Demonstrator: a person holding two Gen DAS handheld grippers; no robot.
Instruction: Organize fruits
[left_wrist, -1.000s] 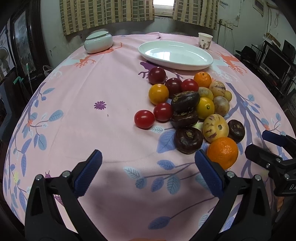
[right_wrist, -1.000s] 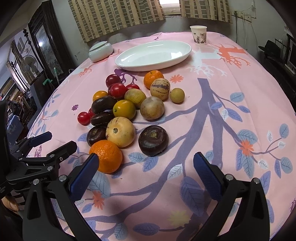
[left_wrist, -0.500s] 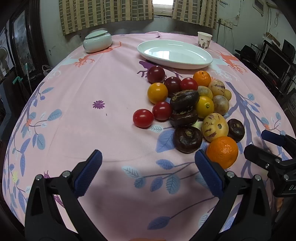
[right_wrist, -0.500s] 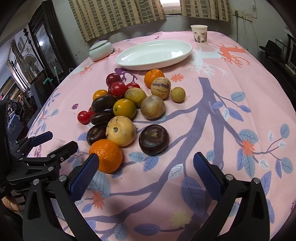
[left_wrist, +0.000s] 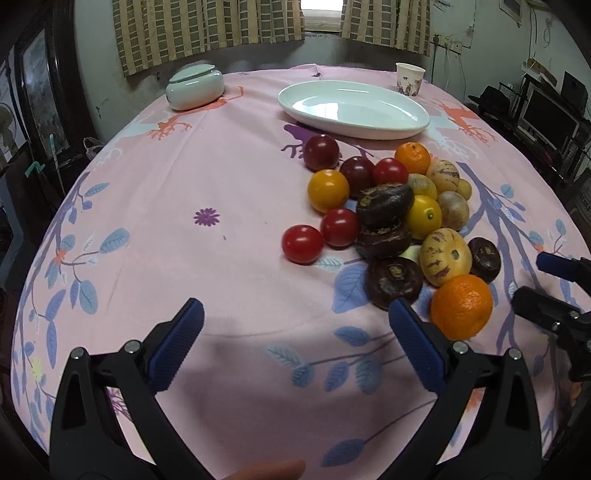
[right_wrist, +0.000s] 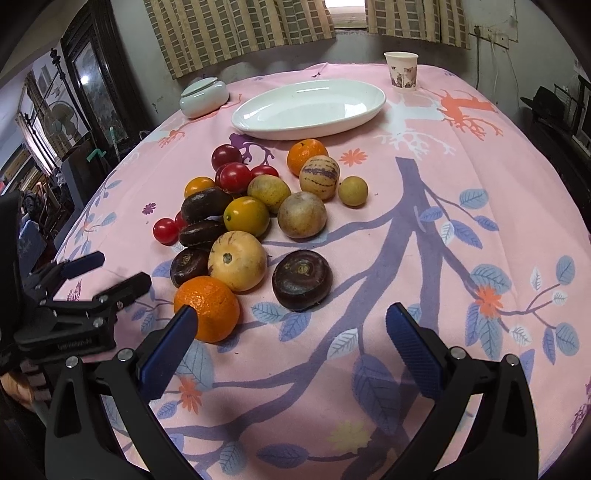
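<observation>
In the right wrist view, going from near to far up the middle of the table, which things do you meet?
Right gripper, open → dark flat fruit → brownish round fruit → striped fruit → white oval plate → paper cup.

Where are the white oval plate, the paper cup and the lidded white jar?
white oval plate (right_wrist: 258, 127), right wrist view, near rim.
paper cup (right_wrist: 402, 72), right wrist view, side wall.
lidded white jar (left_wrist: 195, 90), left wrist view, front of body.

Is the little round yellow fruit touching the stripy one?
Apart. The right wrist view shows pink cloth between the small yellow fruit and the striped fruit.
</observation>
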